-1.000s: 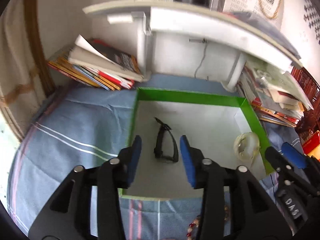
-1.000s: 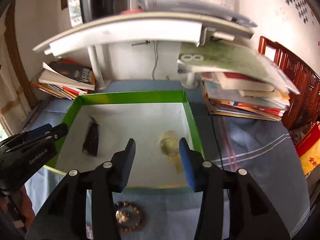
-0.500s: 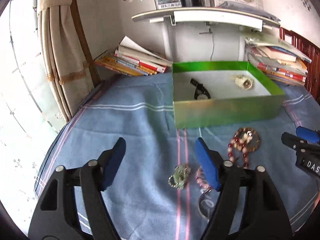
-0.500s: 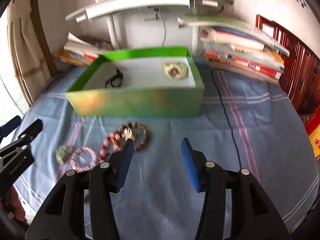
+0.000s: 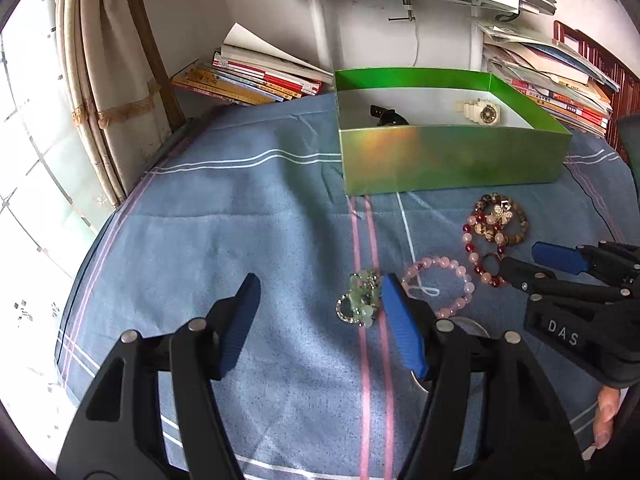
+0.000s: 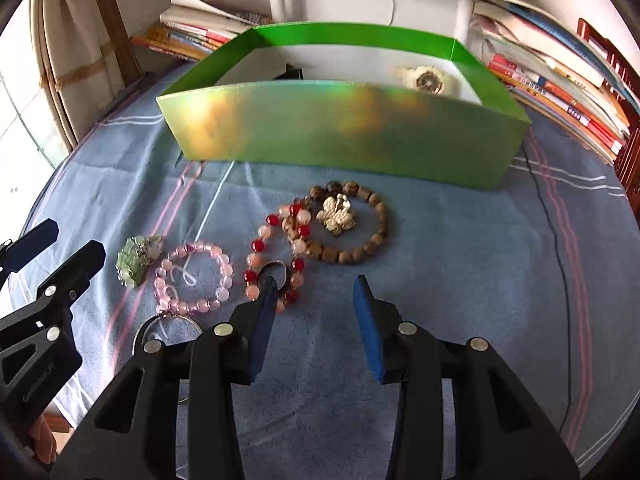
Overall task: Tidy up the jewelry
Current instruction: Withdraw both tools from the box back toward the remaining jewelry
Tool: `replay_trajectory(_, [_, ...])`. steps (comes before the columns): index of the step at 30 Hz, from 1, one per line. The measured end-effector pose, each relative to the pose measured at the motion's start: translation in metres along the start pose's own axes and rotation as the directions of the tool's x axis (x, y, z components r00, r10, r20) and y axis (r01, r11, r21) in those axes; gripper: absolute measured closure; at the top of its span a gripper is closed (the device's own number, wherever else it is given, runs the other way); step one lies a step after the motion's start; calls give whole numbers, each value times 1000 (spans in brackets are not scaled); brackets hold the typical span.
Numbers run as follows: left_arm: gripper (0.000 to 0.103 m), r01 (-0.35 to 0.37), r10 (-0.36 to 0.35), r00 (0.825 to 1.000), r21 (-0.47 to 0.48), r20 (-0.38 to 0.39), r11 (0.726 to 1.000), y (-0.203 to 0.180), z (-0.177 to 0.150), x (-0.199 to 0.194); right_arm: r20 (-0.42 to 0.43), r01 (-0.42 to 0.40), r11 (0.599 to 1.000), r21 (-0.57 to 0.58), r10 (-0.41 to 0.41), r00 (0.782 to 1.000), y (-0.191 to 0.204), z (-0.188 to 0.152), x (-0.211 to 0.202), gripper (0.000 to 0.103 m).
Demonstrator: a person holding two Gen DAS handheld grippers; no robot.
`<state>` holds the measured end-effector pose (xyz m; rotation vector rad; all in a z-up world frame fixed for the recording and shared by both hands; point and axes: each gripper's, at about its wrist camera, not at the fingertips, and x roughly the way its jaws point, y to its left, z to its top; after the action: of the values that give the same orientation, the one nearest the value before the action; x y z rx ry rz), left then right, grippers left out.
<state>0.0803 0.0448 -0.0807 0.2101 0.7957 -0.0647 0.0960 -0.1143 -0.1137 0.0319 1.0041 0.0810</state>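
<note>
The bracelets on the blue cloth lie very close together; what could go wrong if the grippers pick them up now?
1. The red and pink bracelet overlaps the brown bead bracelet, so lifting one may drag the other.
2. The right gripper is beside the red beads, not around them; closing may only push them.

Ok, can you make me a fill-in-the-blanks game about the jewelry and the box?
1. The box is ____ outside.
2. Inside it lie a black watch and a ____ watch.
3. The pink bracelet lies ____ the box, on the cloth.
4. The left hand-held gripper holds ____.

Missing words: green; white; outside; nothing
</note>
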Motion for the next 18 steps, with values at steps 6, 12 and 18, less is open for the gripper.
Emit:
replay_trajectory(6, [34,14,-14,1000,24,-14,1000,-3,-6,-2,-20,61,998,13,-61,998,-16,-4,-9,75])
replay_trajectory(12, [34,47,-46,998,26,-36,999,-7,-10,2,-26,108,990,92,-106,994,-49,-17,-24,75])
replay_trajectory(18, [34,30,-30,998,-8,-52,1000,4,-6,13,-4,75,992,104,-75,997,-54,-14,-25,75])
